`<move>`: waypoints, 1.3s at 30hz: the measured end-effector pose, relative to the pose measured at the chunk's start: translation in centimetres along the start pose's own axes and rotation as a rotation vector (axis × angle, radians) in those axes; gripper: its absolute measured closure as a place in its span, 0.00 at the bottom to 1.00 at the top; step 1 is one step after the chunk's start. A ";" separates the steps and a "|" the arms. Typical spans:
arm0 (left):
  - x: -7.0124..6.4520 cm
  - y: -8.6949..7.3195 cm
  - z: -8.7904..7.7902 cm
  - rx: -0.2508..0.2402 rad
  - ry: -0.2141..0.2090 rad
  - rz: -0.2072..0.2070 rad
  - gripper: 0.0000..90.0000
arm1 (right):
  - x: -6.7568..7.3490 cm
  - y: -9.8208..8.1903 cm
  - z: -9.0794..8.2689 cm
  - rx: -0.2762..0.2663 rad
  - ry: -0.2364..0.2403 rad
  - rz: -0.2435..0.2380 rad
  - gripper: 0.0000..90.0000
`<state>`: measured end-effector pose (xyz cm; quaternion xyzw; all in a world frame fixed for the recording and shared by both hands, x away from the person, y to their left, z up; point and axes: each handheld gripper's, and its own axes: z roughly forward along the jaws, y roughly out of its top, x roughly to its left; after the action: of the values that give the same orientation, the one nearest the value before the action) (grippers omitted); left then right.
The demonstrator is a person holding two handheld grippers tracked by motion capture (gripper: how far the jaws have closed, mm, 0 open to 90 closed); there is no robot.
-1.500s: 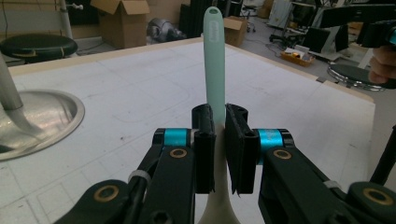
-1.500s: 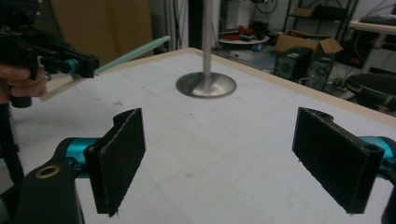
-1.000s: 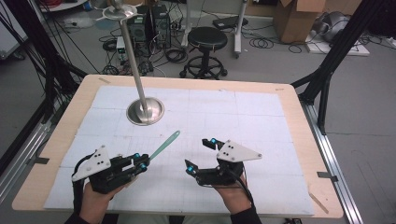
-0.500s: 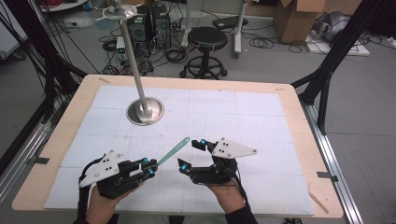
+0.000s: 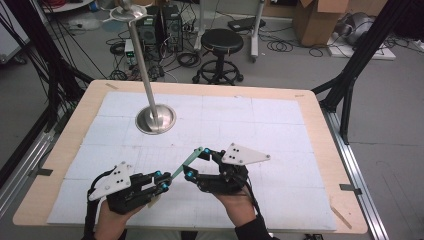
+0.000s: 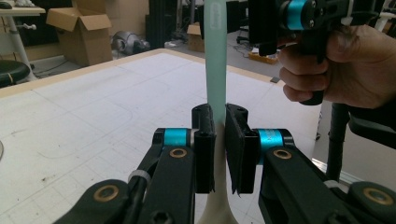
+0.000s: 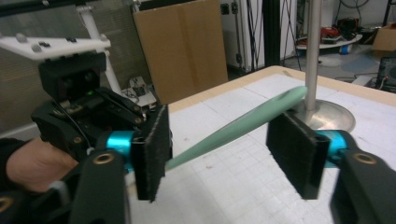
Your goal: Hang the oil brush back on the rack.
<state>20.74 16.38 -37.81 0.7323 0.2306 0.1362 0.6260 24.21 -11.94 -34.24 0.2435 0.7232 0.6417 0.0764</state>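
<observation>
A long pale green utensil (image 5: 186, 162) slants up and to the right above the white mat. My left gripper (image 5: 162, 181) is shut on its lower part; in the left gripper view the pads (image 6: 205, 140) pinch the green handle (image 6: 215, 56). My right gripper (image 5: 196, 162) straddles the far end. In the right gripper view the utensil (image 7: 233, 128) runs between the two pads of my right gripper (image 7: 224, 144) with a gap on each side. These jaws have just been closing.
A metal stand with a round base (image 5: 156, 119) and a tall pole (image 7: 314, 46) sits on the mat at the back left. The wooden table edge (image 5: 320, 105) frames the mat. A stool (image 5: 221, 42) and boxes stand on the floor beyond.
The two grippers have drawn together. The right jaws now straddle the utensil's far end and stand narrower than before. The left grip on the utensil is unchanged.
</observation>
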 end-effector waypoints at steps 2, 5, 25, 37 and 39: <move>0.0 0.0 0.0 0.006 -0.003 0.001 0.91 | 0.1 0.1 0.0 -0.011 0.008 0.011 0.51; -0.1 0.0 0.1 0.011 -0.004 -0.003 0.91 | 0.1 0.3 0.1 -0.016 0.003 0.026 0.58; -0.5 0.0 0.4 0.041 -0.007 -0.006 0.91 | 1.2 1.2 0.7 -0.036 0.033 0.033 0.86; -0.7 -0.1 0.5 0.038 -0.032 0.004 0.93 | 1.9 1.7 0.9 -0.015 0.078 0.034 0.92; -0.6 -0.1 0.6 0.037 -0.064 -0.005 0.93 | 2.0 1.8 0.9 -0.002 0.081 0.026 0.92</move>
<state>20.51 15.64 -38.00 0.7471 0.2148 0.1066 0.6199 23.35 -10.15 -32.26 0.2265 0.7220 0.6526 0.0389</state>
